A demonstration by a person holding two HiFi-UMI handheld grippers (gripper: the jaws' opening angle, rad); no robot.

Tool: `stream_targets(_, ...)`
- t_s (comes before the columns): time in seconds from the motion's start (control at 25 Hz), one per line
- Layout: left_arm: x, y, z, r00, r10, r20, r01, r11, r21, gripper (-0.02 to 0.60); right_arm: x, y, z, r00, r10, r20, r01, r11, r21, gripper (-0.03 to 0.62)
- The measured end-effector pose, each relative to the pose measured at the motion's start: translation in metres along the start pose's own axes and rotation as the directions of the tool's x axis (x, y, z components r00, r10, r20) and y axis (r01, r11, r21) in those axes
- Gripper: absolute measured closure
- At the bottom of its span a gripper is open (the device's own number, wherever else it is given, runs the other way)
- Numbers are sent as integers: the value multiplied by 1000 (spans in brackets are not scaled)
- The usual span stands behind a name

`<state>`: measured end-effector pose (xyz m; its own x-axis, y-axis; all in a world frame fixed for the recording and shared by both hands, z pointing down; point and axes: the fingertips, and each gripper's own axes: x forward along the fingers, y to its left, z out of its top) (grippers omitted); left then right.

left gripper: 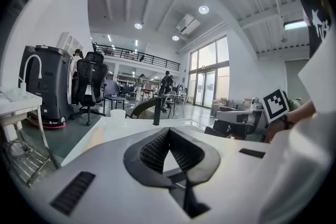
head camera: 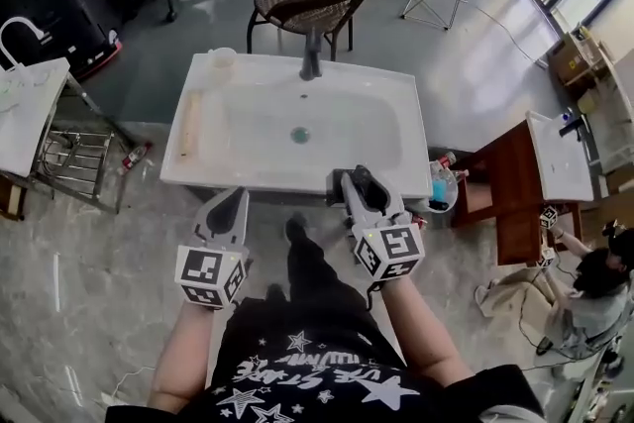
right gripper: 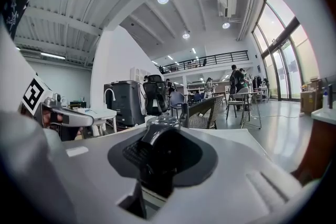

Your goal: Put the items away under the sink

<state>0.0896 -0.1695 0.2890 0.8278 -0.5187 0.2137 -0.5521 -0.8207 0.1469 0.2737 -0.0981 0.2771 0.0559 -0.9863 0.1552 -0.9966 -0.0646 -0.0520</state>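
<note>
The white sink (head camera: 260, 181) stands straight ahead, and its top hides the space beneath it from the head view. Any door or shelf there cannot be seen, so I judge that the carrying hand must drop well below the front rim before reaching in. It should go in low and level, so the load does not knock the rim.

A small bucket of bottles (head camera: 442, 187) sits just beside the sink's right front corner and is best kept clear of.

The right tool (head camera: 359, 185) is clenched on a dark, glossy item (right gripper: 160, 147) and holds it at the sink's front edge, in the air. What the item is cannot be told. Set it down fully before letting go.

The left tool (left gripper: 169, 132) has its jaws pressed together with nothing between them. It is free to open a door if there is one.

No brand or label can be read on the item. The shirt's starred print is not legible, and the cubes show only square markers.
</note>
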Motion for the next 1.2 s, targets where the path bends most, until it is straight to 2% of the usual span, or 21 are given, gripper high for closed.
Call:
stream_targets(0.24,-22,-17,-26,999,-17,-29,16,999,-28,572,-37,28,-25,998,46,-52,-48,998,-27,502)
stream_targets(0.44,-33,-15,-37,999,20,-41,-21,999,-43,572,-44,36,-45,994,74,-79,-72,997,27,502)
stream_targets(0.6,-42,-15,-44,996,77,-55,-80,996,-50,572,-44,39,-57,986,133,-102,-128,990,54,502)
stream_targets(0.72,-49,-23,-48,990,129,-60,-133,990,-55,572,-51,41,-59,978,183,-95,-181,983,37,502)
stream_targets(0.96,-65,-72,-51,975,218,-32,-220,973,-73,572,-90,34,-68,954,277,-116,-282,959,-24,502)
stream_targets(1.2,-93,-108,-82,952,303,-36,-305,949,-74,572,-118,40,-101,914,374,-159,-381,924,-18,502)
